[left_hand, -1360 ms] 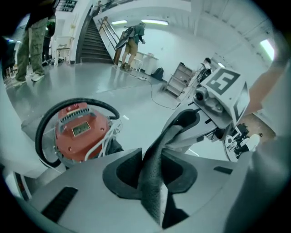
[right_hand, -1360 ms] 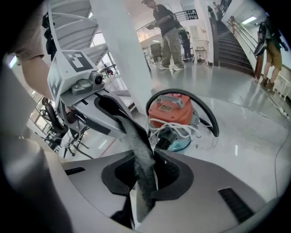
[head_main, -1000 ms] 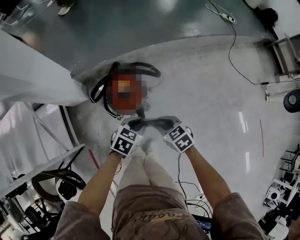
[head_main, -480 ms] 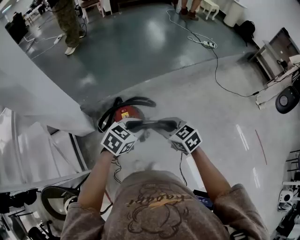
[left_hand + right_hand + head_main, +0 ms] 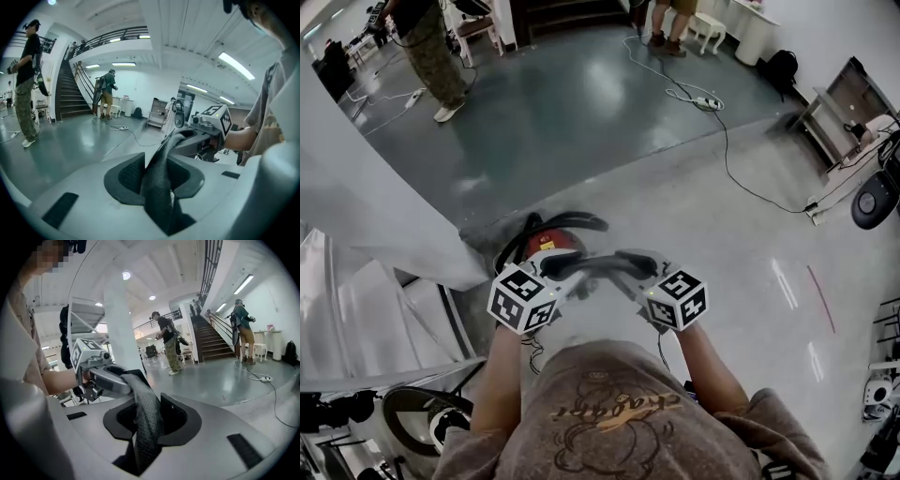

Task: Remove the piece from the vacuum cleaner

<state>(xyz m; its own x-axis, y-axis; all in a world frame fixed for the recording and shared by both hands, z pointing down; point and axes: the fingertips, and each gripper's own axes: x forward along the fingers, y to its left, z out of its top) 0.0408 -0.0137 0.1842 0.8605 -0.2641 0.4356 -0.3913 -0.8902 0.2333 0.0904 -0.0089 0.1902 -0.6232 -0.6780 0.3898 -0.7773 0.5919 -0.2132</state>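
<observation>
Piece [image 5: 587, 262]: dark grey band, dimpled surface, slightly arched

Matt, dimpled piece [image 5: 157, 187] (rubbery look); glossy smooth floor [image 5: 581, 103].

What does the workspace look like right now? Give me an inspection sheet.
Surface: glossy pale floor, with a darker green section beyond.
Job's things: red vacuum cleaner on the floor with its black hose; dark perforated piece held in the air above it.
Clutter: wheeled gear at lower left; black bag far right.
Grippers: left claw and right claw each clamp one end of the piece. Both have just been opening a little, with the piece between each pair of jaws.
Cables: white cable and power strip on the floor, away from the job.
Surroundings: bystander at the far edge; staircase behind.
</observation>
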